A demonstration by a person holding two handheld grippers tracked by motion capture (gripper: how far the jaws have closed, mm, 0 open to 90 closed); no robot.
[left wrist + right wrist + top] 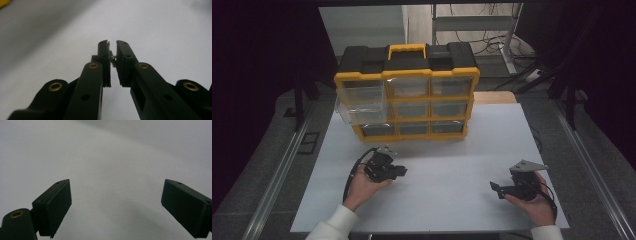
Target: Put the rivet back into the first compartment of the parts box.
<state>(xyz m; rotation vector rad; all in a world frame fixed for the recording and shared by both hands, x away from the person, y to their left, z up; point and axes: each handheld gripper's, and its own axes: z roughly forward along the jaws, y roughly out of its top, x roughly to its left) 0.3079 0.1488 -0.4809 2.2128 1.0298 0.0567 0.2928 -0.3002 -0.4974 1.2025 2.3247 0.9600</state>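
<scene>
The left gripper [112, 43] has its jaws pinched on a tiny silvery metal piece [113, 58] above the white table [452, 165], in front of the yellow drawer organizer [407, 97]; the right gripper [117, 207] rests with jaws wide apart. That piece looks light, stiff and easy to drop, best nipped right at the pad tips. The left gripper view reveals it, while the high view is too distant.

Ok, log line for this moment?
left gripper: shut on small metal piece | right gripper: open, empty, over table | organizer: two left drawers pulled out

Dim room, bright table [492, 150]

Edges of the high view are swallowed by darkness; gripper views are soft, faintly shadowed, the background blurred.
</scene>
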